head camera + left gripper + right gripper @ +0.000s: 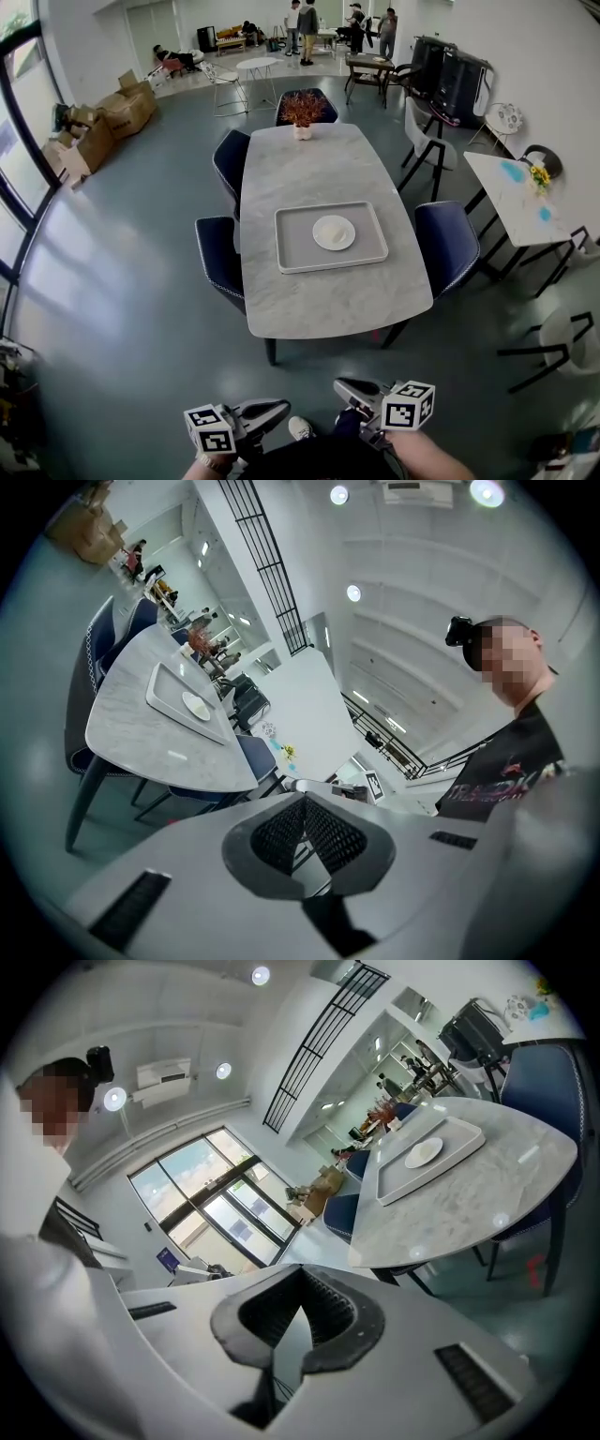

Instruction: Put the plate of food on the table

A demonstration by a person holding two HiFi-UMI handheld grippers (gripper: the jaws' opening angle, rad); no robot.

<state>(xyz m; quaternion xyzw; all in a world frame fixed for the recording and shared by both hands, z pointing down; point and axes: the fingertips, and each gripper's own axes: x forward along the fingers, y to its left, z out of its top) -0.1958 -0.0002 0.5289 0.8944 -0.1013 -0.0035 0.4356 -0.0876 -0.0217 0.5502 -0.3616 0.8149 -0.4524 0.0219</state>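
A person stands a few steps short of a table, holding a pair of tongs low in each hand. The left tongs (pixel 279 407) are pinched together at the tips with nothing between them. The right tongs (pixel 345 385) are the same, closed and empty. A pale shoe (pixel 300 428) shows just between them.

Ahead of both tongs, and well apart from them, is the near edge of a grey marble tabletop (pixel 328 309), whose long axis runs straight away from the tongs. Past that edge lies a rectangular grey tray (pixel 302 251), with its long side set crosswise to the tongs. Inside it, right of its centre, sits a round white plate (pixel 334 232). Any food on it is too small to make out.

The plate lies forward and a little nearer the right tongs, so that hand looks better placed to reach it. Dark blue chairs (pixel 446 246) flank the tabletop. Beyond the tray, at the far end, stands a potted plant (pixel 302 110).
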